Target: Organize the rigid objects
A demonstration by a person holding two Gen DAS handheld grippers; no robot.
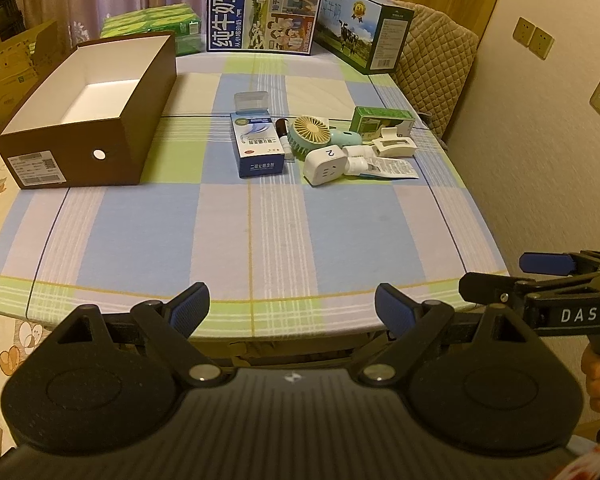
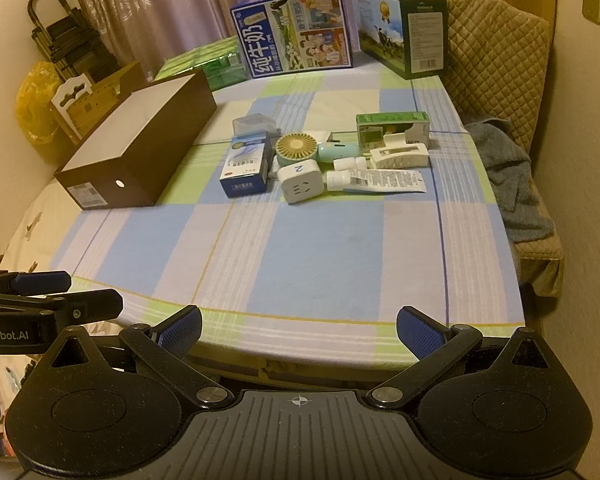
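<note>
An empty brown box (image 1: 96, 120) with a white inside stands at the table's left; it also shows in the right wrist view (image 2: 140, 148). A cluster of small items lies mid-table: a blue-white carton (image 1: 258, 148) (image 2: 246, 170), a small round fan (image 1: 312, 134) (image 2: 296, 148), a white plug adapter (image 1: 324, 160) (image 2: 302, 182), a white tube (image 1: 384, 168) (image 2: 380, 180), a white hair clip (image 1: 394, 146) (image 2: 398, 156), a green box (image 1: 382, 120) (image 2: 392, 128) and a clear case (image 1: 252, 102) (image 2: 254, 124). My left gripper (image 1: 292, 308) and right gripper (image 2: 298, 326) are open and empty at the near table edge.
Two milk cartons (image 1: 262, 14) (image 1: 364, 34) and green packs (image 1: 152, 24) stand at the table's far end. A quilted chair (image 2: 496, 64) with a grey cloth (image 2: 504, 172) stands right of the table. Cardboard boxes (image 1: 8, 68) sit on the left. The checked tablecloth (image 1: 260, 232) covers the table.
</note>
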